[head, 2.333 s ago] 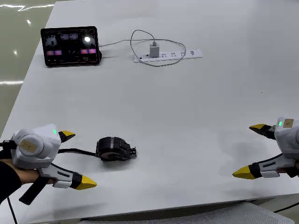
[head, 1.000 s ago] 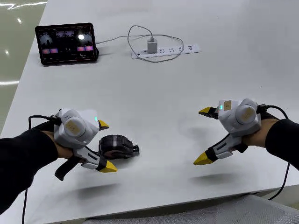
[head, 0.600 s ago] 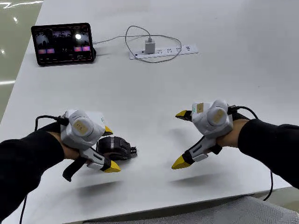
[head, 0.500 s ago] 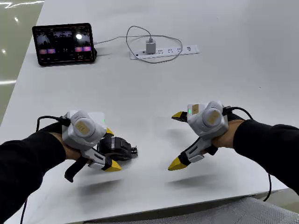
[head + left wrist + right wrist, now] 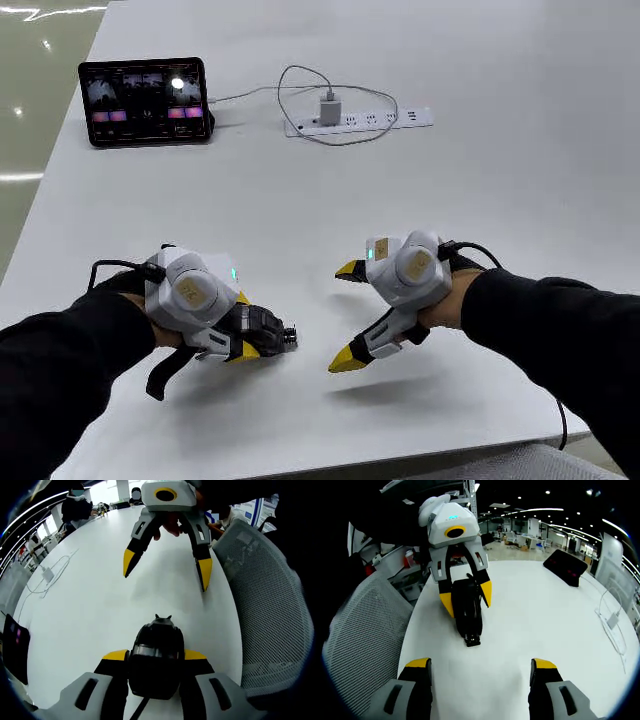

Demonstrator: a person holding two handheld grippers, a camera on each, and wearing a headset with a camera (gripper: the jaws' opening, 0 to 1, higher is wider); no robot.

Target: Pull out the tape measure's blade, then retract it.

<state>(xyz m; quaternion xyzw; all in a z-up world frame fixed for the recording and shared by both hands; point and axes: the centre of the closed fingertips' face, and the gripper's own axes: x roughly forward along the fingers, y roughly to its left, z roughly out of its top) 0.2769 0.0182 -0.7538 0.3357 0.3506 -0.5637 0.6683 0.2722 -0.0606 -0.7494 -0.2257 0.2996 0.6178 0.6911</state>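
A: Tape measure (image 5: 156, 660), position? Black case lying on the white desk (image 5: 450, 170), near the front edge, left of middle.

B: Confirmed. Left hand-held gripper (image 5: 245, 324): jaws narrowed onto the case, one yellow tip against each side. In the left gripper view the case sits squarely between them, touching both.

A: Blade? The hook is at the case mouth, no blade length drawn out. The mouth points toward the right hand-held gripper (image 5: 345, 314).

B: Right jaws stand wide with only bare desk between the tips. They are near the hook end but apart from it. The right gripper view puts the hook ahead of the tips and between them.

A: Other items. Tablet (image 5: 146, 100) propped up near the far left corner, screen lit. Power strip (image 5: 380, 118) toward the far edge, white charger (image 5: 330, 105) plugged into it, and a looped cable (image 5: 300, 80) running to the tablet.

B: All well apart from the tape measure. Dark sleeves on both arms.
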